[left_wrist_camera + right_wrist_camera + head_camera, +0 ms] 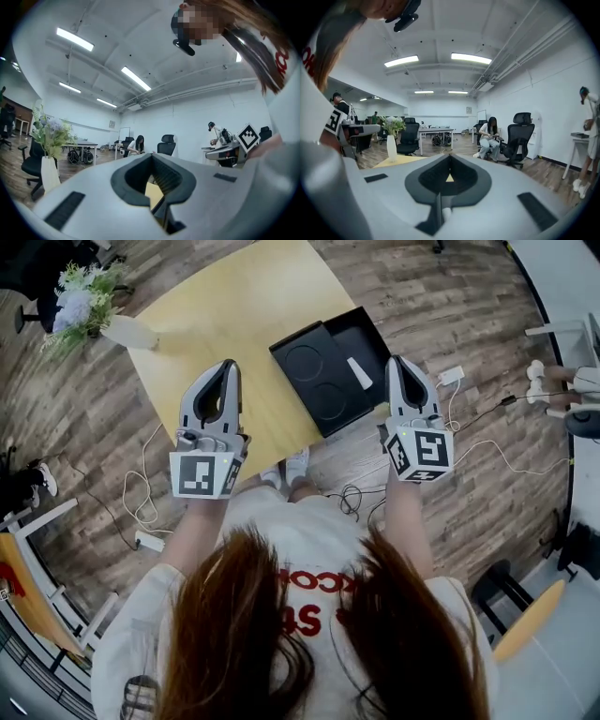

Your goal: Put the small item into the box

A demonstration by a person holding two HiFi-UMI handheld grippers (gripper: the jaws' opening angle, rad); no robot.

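a: where is the small item (359, 372) found?
b: it is seen as a white oblong piece lying inside the open black box (367, 334), right of centre in the upper part of the head view. it rests at the seam between the tray (314, 395) with two round recesses and the darker half. whether it is seated in a slot cannot be told.
a: how is its long axis laid?
b: from upper left to lower right of the frame, roughly along that seam.
a: and the tongs?
b: the right gripper (396, 362) is clenched on nothing. its jaws are pressed together in its own view, and only a sliver of the yellow table (234, 306) is seen through the loop. the left gripper (228, 365) is likewise closed and empty. both are held raised, tips toward the top of the frame.
a: which is nearer?
b: the right one. the item is placed just left of its tip in the picture, while the left gripper is kept well apart toward the left.
a: what is judged of the task?
b: the item seems already boxed. any further reach would best be made by the right hand, with its jaws opened across the short axis.
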